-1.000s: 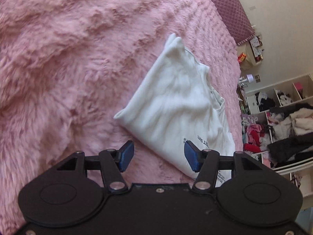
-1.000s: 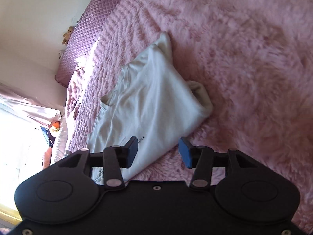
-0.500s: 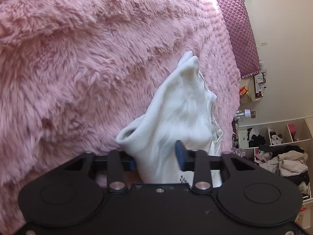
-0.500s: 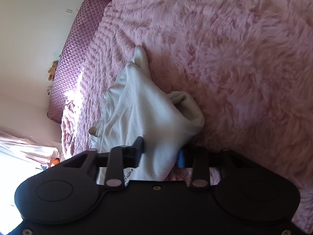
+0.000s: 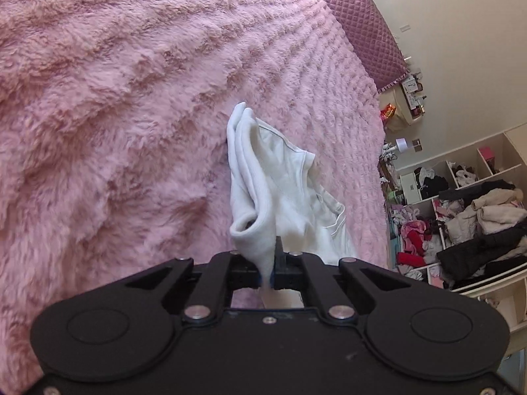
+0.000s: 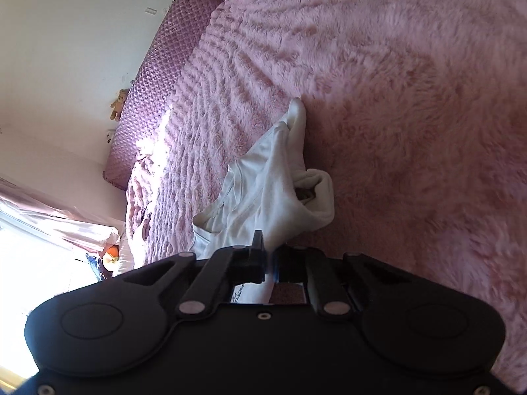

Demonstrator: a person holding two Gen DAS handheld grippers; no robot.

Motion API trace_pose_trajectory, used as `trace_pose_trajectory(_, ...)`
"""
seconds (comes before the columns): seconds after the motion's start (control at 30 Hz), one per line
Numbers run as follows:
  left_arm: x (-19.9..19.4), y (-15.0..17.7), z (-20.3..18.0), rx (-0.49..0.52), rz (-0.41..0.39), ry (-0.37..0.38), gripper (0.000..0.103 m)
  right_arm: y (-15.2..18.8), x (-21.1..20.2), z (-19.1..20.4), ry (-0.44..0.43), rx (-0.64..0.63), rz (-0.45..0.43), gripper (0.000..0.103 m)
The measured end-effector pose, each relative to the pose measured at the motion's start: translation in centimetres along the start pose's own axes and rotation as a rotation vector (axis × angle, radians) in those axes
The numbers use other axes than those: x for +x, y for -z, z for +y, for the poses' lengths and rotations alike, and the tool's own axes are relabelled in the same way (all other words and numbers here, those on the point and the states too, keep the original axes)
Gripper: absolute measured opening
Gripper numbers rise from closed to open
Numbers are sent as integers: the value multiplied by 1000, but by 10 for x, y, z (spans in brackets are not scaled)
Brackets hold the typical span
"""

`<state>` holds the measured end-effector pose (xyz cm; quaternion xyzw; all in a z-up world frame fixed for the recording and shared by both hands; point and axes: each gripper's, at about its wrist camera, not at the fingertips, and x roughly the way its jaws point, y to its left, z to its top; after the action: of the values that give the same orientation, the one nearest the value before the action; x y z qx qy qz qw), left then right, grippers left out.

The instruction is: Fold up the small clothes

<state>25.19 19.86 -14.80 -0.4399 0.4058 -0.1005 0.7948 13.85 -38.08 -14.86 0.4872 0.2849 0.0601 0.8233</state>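
Note:
A small white garment (image 5: 283, 191) lies partly folded on a fluffy pink blanket (image 5: 115, 115). My left gripper (image 5: 268, 275) is shut on the garment's near edge and holds that edge raised off the blanket. In the right wrist view the same garment (image 6: 270, 191) rises in a bunch from the blanket (image 6: 411, 115). My right gripper (image 6: 270, 268) is shut on another part of the near edge. The garment's far tip still rests on the blanket. A printed label shows under the right gripper.
A quilted purple headboard (image 5: 365, 29) borders the bed's far end, also in the right wrist view (image 6: 154, 89). White shelves with piled clothes (image 5: 474, 217) stand beside the bed. A bright window and a pillow (image 6: 49, 247) lie on the other side.
Both grippers went from open above the flat garment to shut on its near edge. The edge has been lifted and the cloth bunched up toward its far tip.

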Motion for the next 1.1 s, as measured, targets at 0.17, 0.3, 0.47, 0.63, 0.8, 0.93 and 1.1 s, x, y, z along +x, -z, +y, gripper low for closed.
trace_pose_trajectory(0.17,7,52,58,-12,128,-136,4,33,-17,-62,135,42,84,5)
trace_pose_trajectory(0.3,15,62,91,-58,138,-92,16,35,-14,-90,130,75,107,5)
trace_pose_trajectory(0.47,-7,31,67,49,130,-183,38,15,-21,-59,269,-74,203,14)
trace_pose_trajectory(0.63,-3,-10,26,283,17,-265,44,-17,6,17,574,-510,156,43)
trace_pose_trajectory(0.8,56,-46,-21,416,-72,-247,44,-41,66,70,395,-808,-49,42)
trace_pose_trajectory(0.93,109,-62,-54,515,-69,-268,45,-54,124,77,374,-824,-56,41)
trace_pose_trajectory(1.1,140,-69,-65,558,-43,-296,44,-54,159,58,426,-806,17,41)
